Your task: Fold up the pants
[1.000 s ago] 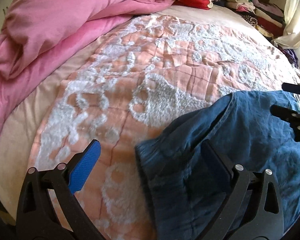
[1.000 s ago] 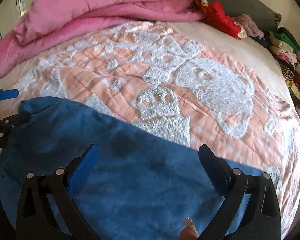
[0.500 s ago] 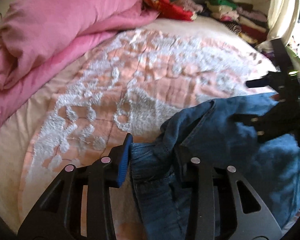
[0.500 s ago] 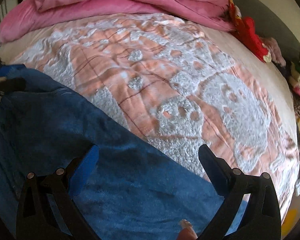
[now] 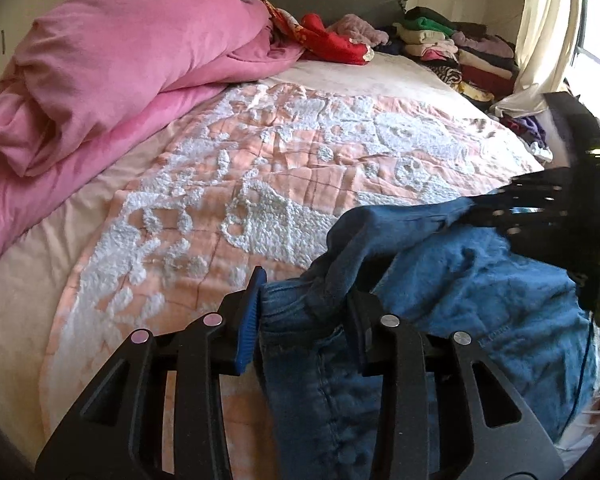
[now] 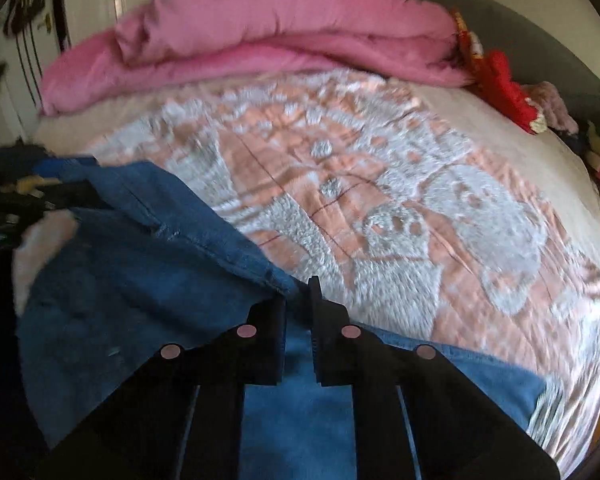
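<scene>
Blue denim pants [image 5: 480, 280] lie bunched at the near edge of the bed. My left gripper [image 5: 306, 294] is shut on a thick bunch of the waistband, its blue pad against the gathered denim. In the left wrist view my right gripper [image 5: 480, 206] reaches in from the right and pinches the pants' far edge. In the right wrist view, which is blurred, the right gripper [image 6: 298, 296] is shut on a seamed edge of the pants [image 6: 140, 280]. The left gripper [image 6: 56, 194] holds the denim at the far left. The cloth hangs raised between the two grips.
A peach and white tufted bedspread [image 5: 300, 160] covers the bed. A rolled pink duvet [image 5: 120, 72] lies along its left side. Red cloth [image 5: 332, 40] and a stack of folded clothes [image 5: 460, 52] sit by the headboard, with a pale curtain [image 5: 540, 32] at the right.
Both grippers went from wide open over the flat pants to shut on the denim, the left first, then the right. The gripped cloth has lifted off the bedspread.
</scene>
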Tool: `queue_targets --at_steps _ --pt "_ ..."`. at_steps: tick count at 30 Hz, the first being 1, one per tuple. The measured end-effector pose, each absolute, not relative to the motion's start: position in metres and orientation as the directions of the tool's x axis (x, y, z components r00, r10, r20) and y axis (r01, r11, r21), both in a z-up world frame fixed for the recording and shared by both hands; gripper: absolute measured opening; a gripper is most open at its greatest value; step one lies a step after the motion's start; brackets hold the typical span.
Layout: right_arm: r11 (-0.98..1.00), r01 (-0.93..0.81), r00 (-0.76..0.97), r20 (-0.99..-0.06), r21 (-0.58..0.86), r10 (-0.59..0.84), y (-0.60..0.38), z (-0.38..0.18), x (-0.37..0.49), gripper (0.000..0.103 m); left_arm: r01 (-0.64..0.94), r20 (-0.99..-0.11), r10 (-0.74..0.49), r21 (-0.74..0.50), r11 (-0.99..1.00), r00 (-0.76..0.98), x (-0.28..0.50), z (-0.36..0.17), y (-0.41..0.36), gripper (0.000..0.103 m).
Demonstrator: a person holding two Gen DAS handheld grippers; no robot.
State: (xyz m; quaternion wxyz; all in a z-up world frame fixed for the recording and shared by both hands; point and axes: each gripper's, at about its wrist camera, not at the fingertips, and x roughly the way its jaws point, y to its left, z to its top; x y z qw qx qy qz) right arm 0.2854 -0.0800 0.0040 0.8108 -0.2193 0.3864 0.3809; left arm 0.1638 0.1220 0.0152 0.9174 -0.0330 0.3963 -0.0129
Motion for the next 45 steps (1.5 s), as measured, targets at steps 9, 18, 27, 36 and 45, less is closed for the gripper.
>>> queue_targets --at_steps 9,18,27,36,45 --pt "0.653 -0.757 0.456 -0.699 0.021 0.55 -0.131 0.045 0.2 0.007 0.057 -0.691 -0.089 -0.069 0.996 0.717 0.121 0.029 0.105 0.028" --pt "0.666 -0.739 0.432 -0.689 0.099 0.582 -0.154 0.034 0.109 0.007 0.133 -0.702 -0.145 -0.073 0.988 0.697 0.072 0.021 0.1 0.028" --pt "0.651 -0.742 0.336 -0.752 0.159 0.567 -0.141 -0.005 0.048 0.008 0.131 -0.732 -0.14 -0.07 0.989 0.667 0.039 0.002 0.1 0.03" --pt "0.65 -0.748 0.297 -0.805 0.138 0.513 -0.125 -0.031 0.033 0.01 0.093 -0.769 -0.095 -0.046 0.995 0.632 0.03 -0.012 0.103 0.04" --pt "0.659 -0.739 0.291 -0.814 0.143 0.503 -0.121 -0.031 0.039 0.011 0.073 -0.77 -0.104 -0.075 0.995 0.629 0.021 -0.009 0.117 0.064"
